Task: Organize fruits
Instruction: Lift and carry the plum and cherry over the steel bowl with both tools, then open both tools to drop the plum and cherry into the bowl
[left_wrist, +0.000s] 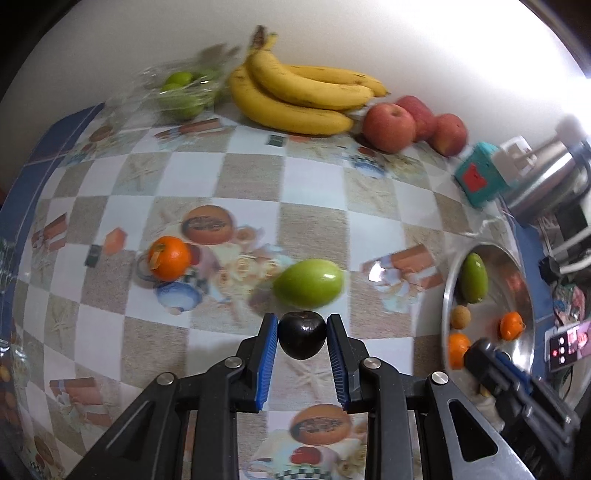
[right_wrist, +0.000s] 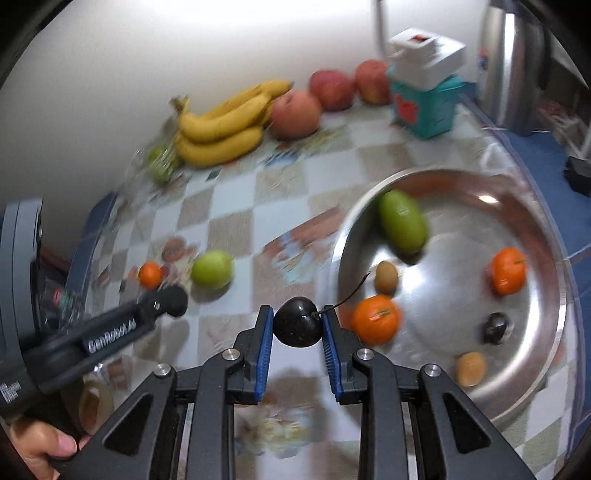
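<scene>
My left gripper (left_wrist: 302, 334) is shut on a dark cherry (left_wrist: 301, 338) above the checked tablecloth. My right gripper (right_wrist: 297, 326) is shut on another dark cherry (right_wrist: 295, 326) with a stem, just left of the steel bowl (right_wrist: 546, 332). The bowl holds a green fruit (right_wrist: 403, 222), two oranges (right_wrist: 376, 319), a dark cherry (right_wrist: 496, 328) and small brown fruits (right_wrist: 386, 277). On the cloth lie a green fruit (left_wrist: 308, 283) and an orange (left_wrist: 168, 257). The left gripper's body (right_wrist: 110, 328) shows at the left of the right wrist view.
Bananas (left_wrist: 295, 92), three red apples (left_wrist: 388, 127) and a bag of green fruits (left_wrist: 181, 92) lie along the back wall. A teal box (left_wrist: 480, 177) and a steel kettle (left_wrist: 546, 173) stand at the right. The bowl also shows in the left wrist view (left_wrist: 452, 273).
</scene>
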